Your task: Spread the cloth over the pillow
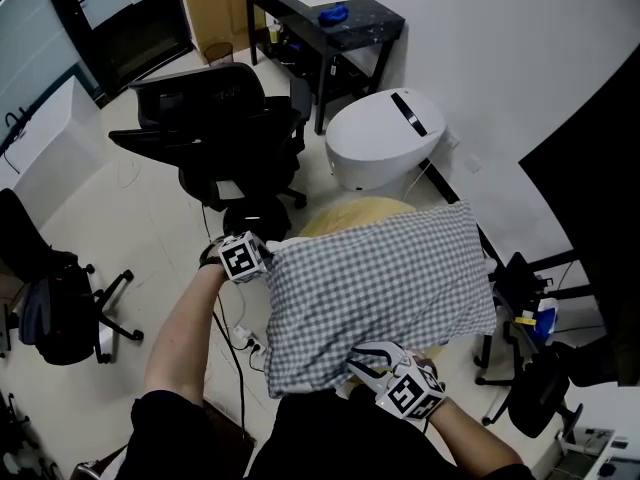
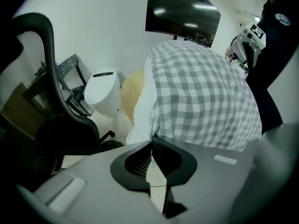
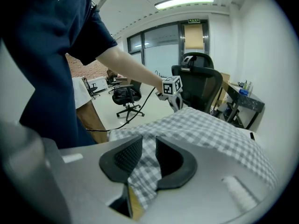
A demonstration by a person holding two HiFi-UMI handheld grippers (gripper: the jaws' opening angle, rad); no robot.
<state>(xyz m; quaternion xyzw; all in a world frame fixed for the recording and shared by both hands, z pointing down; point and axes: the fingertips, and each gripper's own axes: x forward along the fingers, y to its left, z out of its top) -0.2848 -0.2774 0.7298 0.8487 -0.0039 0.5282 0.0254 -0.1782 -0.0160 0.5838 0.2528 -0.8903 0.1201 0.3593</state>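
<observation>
We held cloth (image 1: 385,288) over pillow (image 1: 360,210), mid-frame.
Left gripper (image 2: 152,141) pinched its left corner, right gripper (image 3: 148,155) its lower edge.

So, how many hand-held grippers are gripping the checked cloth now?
2. The left hand-held gripper is shut on the checked cloth at its far left corner; the right hand-held gripper clamps its near edge, close to the person's body. No other is in view.

- Bright, even room light; a long ceiling strip lamp (image 3: 184,2) glows in the right gripper view.
- Pale glare streaks cross the black wall screen (image 2: 182,15).
- Both gripper views bulge, with dark rounded corners.
- The grey-and-white checked cloth (image 1: 385,288) looks sharp; shadows are soft.
</observation>
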